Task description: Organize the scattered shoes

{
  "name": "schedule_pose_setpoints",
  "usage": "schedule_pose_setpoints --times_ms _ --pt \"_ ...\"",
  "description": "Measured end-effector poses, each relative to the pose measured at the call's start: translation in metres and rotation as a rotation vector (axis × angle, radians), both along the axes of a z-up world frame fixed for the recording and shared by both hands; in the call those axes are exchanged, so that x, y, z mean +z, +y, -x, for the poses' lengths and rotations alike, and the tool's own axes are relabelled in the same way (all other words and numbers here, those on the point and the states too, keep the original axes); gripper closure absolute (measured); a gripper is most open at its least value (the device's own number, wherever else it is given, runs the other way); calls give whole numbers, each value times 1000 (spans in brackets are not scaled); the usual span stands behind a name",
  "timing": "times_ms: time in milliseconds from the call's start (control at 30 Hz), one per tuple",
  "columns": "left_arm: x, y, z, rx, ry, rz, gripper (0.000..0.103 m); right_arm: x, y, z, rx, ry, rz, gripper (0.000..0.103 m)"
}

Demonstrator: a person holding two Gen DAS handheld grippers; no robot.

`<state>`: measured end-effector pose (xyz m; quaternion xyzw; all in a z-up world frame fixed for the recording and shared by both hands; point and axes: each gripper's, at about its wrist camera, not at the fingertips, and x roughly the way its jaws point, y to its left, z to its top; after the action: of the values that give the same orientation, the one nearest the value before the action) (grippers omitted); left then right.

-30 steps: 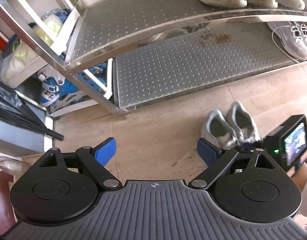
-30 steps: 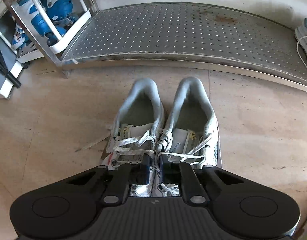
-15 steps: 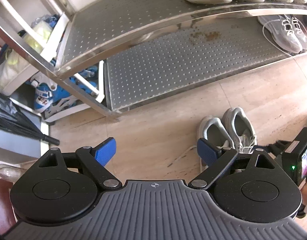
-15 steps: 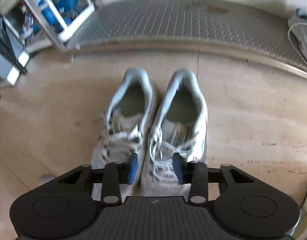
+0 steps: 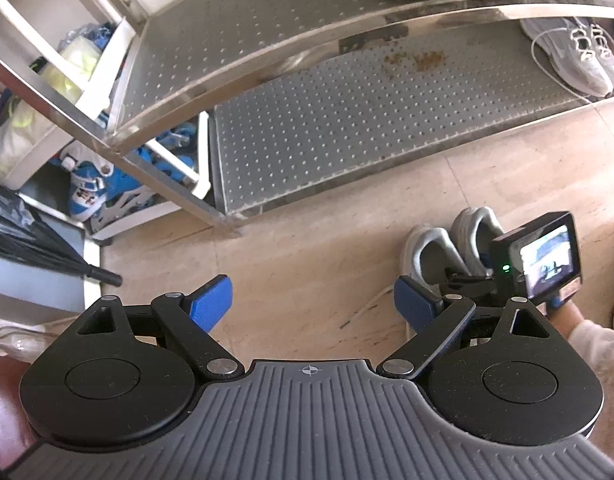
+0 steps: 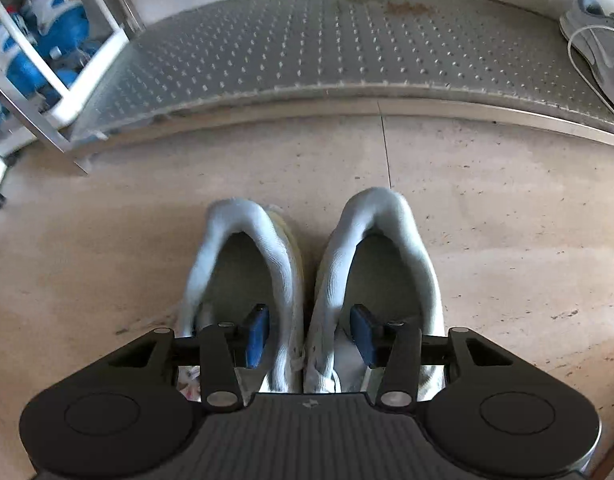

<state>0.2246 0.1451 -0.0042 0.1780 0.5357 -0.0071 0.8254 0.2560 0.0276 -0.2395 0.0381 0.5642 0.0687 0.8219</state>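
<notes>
The right tool (image 6: 309, 336) stood half spread, one pad inside each grey sneaker (image 6: 243, 280), inner walls between, unpinched. The left tool (image 5: 313, 304) hung spread above the floor (image 5: 299, 256).

Bare lower shelf (image 6: 347, 52) ahead, grey sneakers (image 6: 599, 44) far right

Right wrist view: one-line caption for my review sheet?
Right gripper lowered over the pale sneaker pair on the floor, one finger inside each shoe, before the bare bottom rack shelf.
</notes>
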Motion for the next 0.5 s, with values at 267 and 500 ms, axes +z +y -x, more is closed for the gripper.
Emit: schedule_pose_setpoints --times_ms 267,500 --pt "6 3 -4 23 -15 14 11 9 16 -8 58 12 59 80" --pt "22 11 3 45 -64 47 11 97 2 26 128 -122 -51 81"
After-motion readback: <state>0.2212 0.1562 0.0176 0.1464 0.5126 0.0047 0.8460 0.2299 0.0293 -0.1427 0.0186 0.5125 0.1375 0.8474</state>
